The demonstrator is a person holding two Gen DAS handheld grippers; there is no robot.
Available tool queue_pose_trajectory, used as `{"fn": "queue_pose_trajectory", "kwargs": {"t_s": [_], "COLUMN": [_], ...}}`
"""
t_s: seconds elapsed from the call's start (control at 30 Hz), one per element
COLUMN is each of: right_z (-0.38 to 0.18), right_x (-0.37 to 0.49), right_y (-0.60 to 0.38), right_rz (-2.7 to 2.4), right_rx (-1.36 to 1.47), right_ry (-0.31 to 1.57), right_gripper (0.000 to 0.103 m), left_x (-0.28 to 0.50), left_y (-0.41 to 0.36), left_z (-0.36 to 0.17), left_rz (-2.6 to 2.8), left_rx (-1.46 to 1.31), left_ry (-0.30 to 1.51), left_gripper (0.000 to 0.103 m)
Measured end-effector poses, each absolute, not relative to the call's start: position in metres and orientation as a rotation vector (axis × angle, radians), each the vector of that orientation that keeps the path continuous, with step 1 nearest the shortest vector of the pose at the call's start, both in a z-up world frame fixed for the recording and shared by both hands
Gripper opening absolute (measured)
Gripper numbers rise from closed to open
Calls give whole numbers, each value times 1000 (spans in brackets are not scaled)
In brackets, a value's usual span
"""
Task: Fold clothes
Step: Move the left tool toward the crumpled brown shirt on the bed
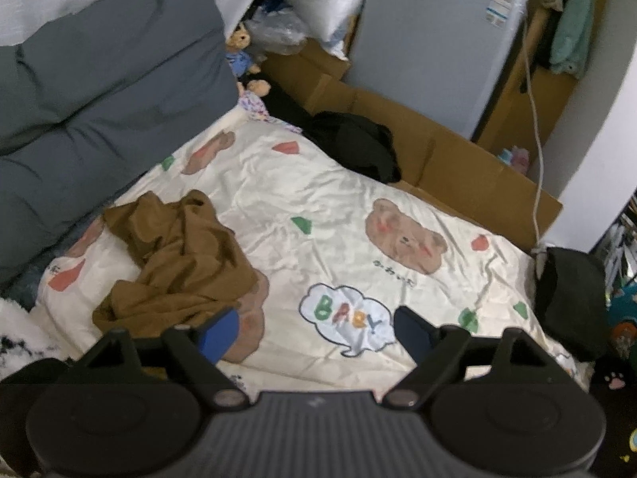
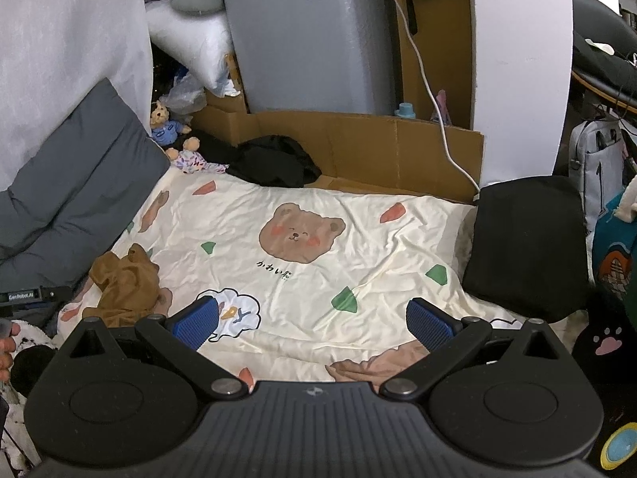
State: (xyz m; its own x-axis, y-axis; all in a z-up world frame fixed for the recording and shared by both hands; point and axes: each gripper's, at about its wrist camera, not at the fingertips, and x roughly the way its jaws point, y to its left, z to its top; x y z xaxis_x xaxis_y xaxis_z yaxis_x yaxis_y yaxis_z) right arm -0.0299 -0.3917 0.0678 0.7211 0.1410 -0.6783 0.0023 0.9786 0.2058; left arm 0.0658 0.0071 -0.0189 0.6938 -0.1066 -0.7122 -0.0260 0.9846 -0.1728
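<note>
A crumpled brown garment (image 1: 179, 255) lies at the left side of a cream bear-print quilt (image 1: 330, 215). In the right wrist view the brown garment (image 2: 125, 283) is at the quilt's (image 2: 318, 239) left edge. My left gripper (image 1: 314, 330) is open and empty, just above the quilt, to the right of the brown garment. My right gripper (image 2: 314, 318) is open and empty over the quilt's near middle. A black garment (image 1: 354, 147) lies bunched at the quilt's far edge; it also shows in the right wrist view (image 2: 274, 165).
A grey cushion (image 1: 99, 91) borders the quilt on the left. A folded black stack (image 2: 525, 247) sits at the right edge. Cardboard (image 2: 370, 147), a grey appliance (image 2: 310, 36), a white cable (image 2: 434, 103) and soft toys (image 2: 167, 125) stand behind.
</note>
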Motion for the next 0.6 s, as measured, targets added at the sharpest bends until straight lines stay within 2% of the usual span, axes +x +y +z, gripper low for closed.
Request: {"fn": "queue_pose_trajectory", "kwargs": {"t_s": [0.13,0.6], "right_z": [66,53], "right_x": [-25,-6], "right_y": [-391,-386], "right_rz": [67,28], "right_rx": [205,197], "right_ry": [766,788], "right_gripper": [103,103], "left_x": [51,70], "left_y": [32,64], "left_z": [-13,-53], "left_rz": [-35,55], "left_rx": [-192,-233], "left_ry": [787,867], "left_gripper": [88,92]}}
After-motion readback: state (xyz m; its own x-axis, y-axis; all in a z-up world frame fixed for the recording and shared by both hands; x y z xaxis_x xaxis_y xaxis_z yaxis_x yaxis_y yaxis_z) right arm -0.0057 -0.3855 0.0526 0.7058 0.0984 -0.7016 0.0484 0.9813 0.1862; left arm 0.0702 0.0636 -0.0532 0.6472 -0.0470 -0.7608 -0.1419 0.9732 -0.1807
